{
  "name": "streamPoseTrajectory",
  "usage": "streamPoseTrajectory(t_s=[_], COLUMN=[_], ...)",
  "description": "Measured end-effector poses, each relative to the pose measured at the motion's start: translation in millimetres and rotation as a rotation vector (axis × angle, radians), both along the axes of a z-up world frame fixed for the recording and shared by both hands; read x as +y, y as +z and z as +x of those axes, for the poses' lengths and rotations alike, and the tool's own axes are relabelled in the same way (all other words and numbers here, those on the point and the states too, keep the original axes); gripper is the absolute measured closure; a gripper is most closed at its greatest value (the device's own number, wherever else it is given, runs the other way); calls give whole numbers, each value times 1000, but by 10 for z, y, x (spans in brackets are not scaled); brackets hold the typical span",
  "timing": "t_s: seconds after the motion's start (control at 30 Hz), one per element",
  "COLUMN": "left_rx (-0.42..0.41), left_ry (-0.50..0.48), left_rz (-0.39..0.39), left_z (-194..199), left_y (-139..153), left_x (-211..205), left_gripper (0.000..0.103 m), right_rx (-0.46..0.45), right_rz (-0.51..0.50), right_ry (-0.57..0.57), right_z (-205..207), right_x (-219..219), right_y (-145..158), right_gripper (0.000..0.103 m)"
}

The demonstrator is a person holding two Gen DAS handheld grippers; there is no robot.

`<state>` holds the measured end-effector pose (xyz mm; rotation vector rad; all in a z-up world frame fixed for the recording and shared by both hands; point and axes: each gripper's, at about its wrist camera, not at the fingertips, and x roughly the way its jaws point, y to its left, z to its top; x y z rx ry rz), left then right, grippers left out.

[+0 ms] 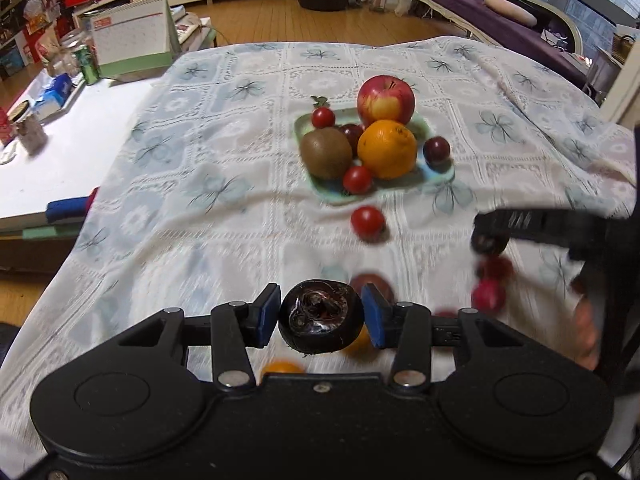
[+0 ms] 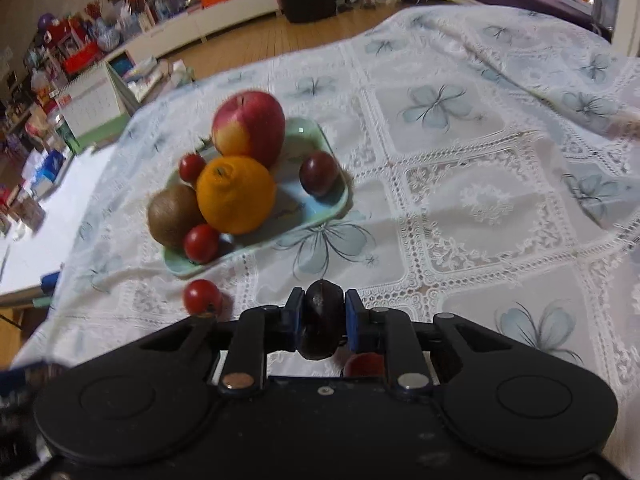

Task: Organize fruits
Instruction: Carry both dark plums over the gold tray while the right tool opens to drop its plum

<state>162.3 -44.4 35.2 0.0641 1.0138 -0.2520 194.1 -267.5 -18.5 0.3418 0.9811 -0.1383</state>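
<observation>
The left hand-held gripper was clamped on a round, dark purple-black fruit with a glossy, wrinkled top, its blue pads pressing both sides. The right hand-held gripper gripped a smaller dark oval fruit between nearly closed pads. Ahead of both, on the white lace cloth with pale blue flowers covering the counter, sat a pale green rectangular dish holding a red-yellow apple, an orange, a brown kiwi, small red tomatoes and a dark plum. One loose red cherry tomato lay on the cloth between the dish and the right hand-held gripper, just ahead to its left.
</observation>
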Motion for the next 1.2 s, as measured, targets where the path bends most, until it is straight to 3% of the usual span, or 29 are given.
streamPoseTrajectory(t_s=[0.17,0.33,0.6,0.93,1.2], left_rx=[19,32,55,88,67], left_ry=[3,23,36,57,65], left_rz=[13,32,77,117,115], left_z=[-420,-781,-1165,-1319,-1319], left_y=[-88,-239,-485,-668,-621], left_x=[184,276,264,261,295], left_gripper=[51,51,51,51,51], right_rx=[-13,4,142,278,231], right_rz=[24,-46,-137,-135,-102], right_ry=[-22,20,106,178,301], right_z=[-451,-1001,-1649,-1909,-2024], right_x=[-17,106,303,576,831], right_y=[287,478,345,48,104], right_gripper=[82,82,82,82,74])
